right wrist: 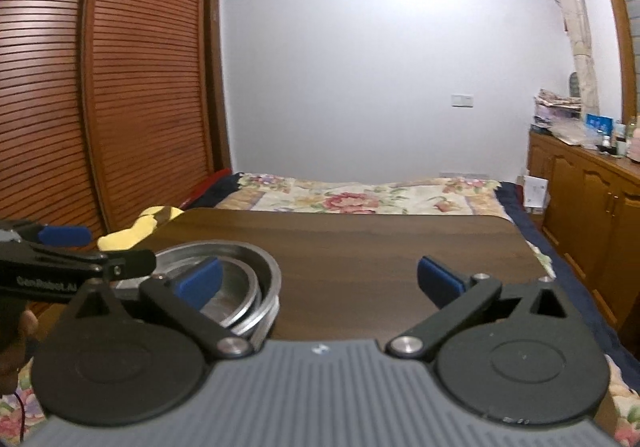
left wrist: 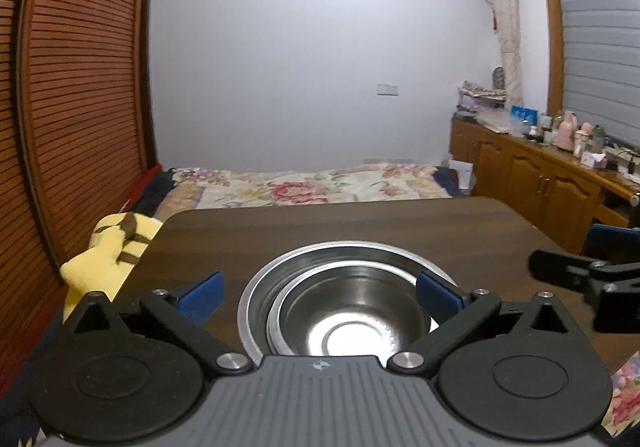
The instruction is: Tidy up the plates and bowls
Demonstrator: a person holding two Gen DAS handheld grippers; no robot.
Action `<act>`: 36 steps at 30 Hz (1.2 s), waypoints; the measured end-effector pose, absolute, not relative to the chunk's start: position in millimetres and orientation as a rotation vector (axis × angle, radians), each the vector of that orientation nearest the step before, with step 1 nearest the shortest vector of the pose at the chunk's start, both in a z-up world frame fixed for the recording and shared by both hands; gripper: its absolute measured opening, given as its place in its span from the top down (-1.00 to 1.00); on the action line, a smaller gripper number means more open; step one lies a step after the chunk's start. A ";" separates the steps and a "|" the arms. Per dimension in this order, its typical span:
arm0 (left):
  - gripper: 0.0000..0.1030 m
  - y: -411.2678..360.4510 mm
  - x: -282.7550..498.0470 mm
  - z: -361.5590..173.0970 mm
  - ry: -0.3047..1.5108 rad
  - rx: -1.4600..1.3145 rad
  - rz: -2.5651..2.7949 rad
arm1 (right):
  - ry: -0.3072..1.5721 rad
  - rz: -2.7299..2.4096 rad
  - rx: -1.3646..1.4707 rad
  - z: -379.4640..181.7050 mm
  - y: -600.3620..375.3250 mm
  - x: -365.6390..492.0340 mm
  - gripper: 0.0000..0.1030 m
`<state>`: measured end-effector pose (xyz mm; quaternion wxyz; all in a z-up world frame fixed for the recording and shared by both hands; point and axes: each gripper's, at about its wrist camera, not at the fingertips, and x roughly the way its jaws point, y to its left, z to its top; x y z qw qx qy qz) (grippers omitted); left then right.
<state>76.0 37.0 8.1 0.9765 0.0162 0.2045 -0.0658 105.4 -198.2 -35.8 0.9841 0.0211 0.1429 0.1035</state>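
Observation:
A stack of nested steel bowls point(left wrist: 348, 311) sits on the dark wooden table point(left wrist: 360, 223), near its front edge. My left gripper point(left wrist: 320, 297) hovers just in front of the stack with its blue pads spread wide and nothing between them. In the right wrist view the same bowls point(right wrist: 240, 287) lie at the lower left, partly hidden by a finger. My right gripper point(right wrist: 320, 283) is open over bare table to the right of the stack. Each gripper shows at the edge of the other's view: the right gripper point(left wrist: 588, 279) and the left gripper point(right wrist: 68, 259).
Behind the table lies a bed with a floral cover point(left wrist: 304, 187). A yellow plush toy point(left wrist: 108, 251) rests at the table's left edge. Slatted wooden wardrobe doors point(left wrist: 80, 87) stand on the left, and a cluttered wooden cabinet point(left wrist: 552, 175) on the right.

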 end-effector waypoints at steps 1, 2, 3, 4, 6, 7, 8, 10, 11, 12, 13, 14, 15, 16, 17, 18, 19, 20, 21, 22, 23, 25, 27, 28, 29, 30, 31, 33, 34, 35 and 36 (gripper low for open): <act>-1.00 37.2 74.1 7.0 0.407 0.030 -0.123 | 0.288 0.196 0.041 -36.1 -198.9 103.5 -1.00; -1.00 36.4 72.0 6.1 0.405 0.029 -0.117 | 0.290 0.185 0.037 -36.6 -199.0 101.8 -1.00; -1.00 35.7 70.4 4.8 0.408 0.029 -0.118 | 0.291 0.174 0.033 -37.1 -199.2 100.4 -1.00; -1.00 33.8 68.5 4.3 0.411 0.027 -0.121 | 0.294 0.162 0.030 -37.8 -199.7 99.1 -1.00; -1.00 32.3 65.7 1.3 0.419 0.024 -0.128 | 0.303 0.148 0.032 -39.5 -201.2 97.0 -1.00; -1.00 31.2 63.8 -0.6 0.424 0.027 -0.134 | 0.308 0.143 0.035 -40.7 -202.0 96.0 -1.00; -1.00 30.1 62.3 -2.8 0.428 0.028 -0.138 | 0.313 0.139 0.038 -42.3 -202.4 95.0 -1.00; -1.00 26.8 60.3 -6.7 0.435 0.033 -0.141 | 0.321 0.131 0.044 -46.2 -203.8 93.3 -1.00; -1.00 25.3 59.2 -9.0 0.437 0.038 -0.141 | 0.325 0.129 0.048 -49.0 -204.4 92.2 -1.00; -1.00 24.4 58.1 -10.7 0.438 0.044 -0.143 | 0.329 0.126 0.050 -51.1 -204.5 91.4 -1.00; -1.00 23.4 57.2 -12.4 0.439 0.050 -0.143 | 0.332 0.123 0.049 -53.3 -204.4 90.8 -1.00; -1.00 22.9 56.8 -13.9 0.439 0.052 -0.142 | 0.334 0.120 0.047 -55.6 -204.2 90.2 -1.00; -1.00 22.8 56.8 -15.3 0.441 0.052 -0.142 | 0.335 0.116 0.045 -57.6 -204.0 90.1 -1.00; -1.00 22.7 56.8 -16.7 0.443 0.054 -0.141 | 0.333 0.113 0.044 -59.2 -203.9 89.8 -1.00; -1.00 22.5 56.3 -17.9 0.444 0.055 -0.139 | 0.330 0.109 0.041 -60.3 -203.1 89.4 -1.00; -1.00 21.9 55.6 -19.1 0.446 0.057 -0.136 | 0.327 0.106 0.037 -61.3 -203.2 88.8 -1.00; -1.00 21.5 54.4 -20.0 0.446 0.058 -0.133 | 0.324 0.102 0.033 -62.6 -203.1 88.5 -1.00; -1.00 21.7 53.4 -21.4 0.445 0.058 -0.129 | 0.324 0.098 0.030 -63.8 -203.0 88.6 -1.00; -1.00 21.0 52.1 -22.8 0.445 0.058 -0.123 | 0.327 0.098 0.032 -65.2 -203.1 89.0 -1.00; -1.00 21.3 51.3 -24.5 0.447 0.059 -0.120 | 0.331 0.099 0.035 -66.2 -203.5 89.4 -1.00; -1.00 20.7 51.0 -25.8 0.452 0.060 -0.118 | 0.337 0.097 0.040 -66.9 -203.9 90.2 -1.00; -1.00 21.2 50.3 -28.8 0.461 0.061 -0.118 | 0.342 0.098 0.047 -68.2 -204.7 90.4 -1.00; -1.00 21.4 51.0 -30.4 0.467 0.062 -0.117 | 0.342 0.097 0.045 -69.5 -204.9 90.1 -1.00; -1.00 21.3 50.9 -30.8 0.469 0.061 -0.117 | 0.342 0.096 0.045 -69.7 -204.8 90.0 -1.00; -1.00 21.8 51.4 -31.0 0.470 0.059 -0.116 | 0.343 0.096 0.045 -69.7 -204.6 90.1 -1.00; -1.00 23.1 51.5 -31.7 0.471 0.058 -0.117 | 0.343 0.095 0.045 -70.0 -204.4 90.1 -1.00; -1.00 23.1 50.9 -31.9 0.471 0.057 -0.117 | 0.344 0.094 0.046 -69.8 -204.3 90.2 -1.00; -1.00 23.4 50.8 -32.0 0.471 0.057 -0.118 | 0.343 0.094 0.046 -70.4 -204.3 89.5 -1.00; -1.00 23.3 50.7 -31.9 0.471 0.057 -0.118 | 0.344 0.094 0.046 -70.6 -204.4 89.6 -1.00; -1.00 23.4 50.8 -31.7 0.471 0.058 -0.117 | 0.344 0.094 0.046 -70.6 -204.5 89.6 -1.00; -1.00 23.6 50.7 -31.6 0.470 0.057 -0.116 | 0.343 0.094 0.046 -70.5 -204.5 89.7 -1.00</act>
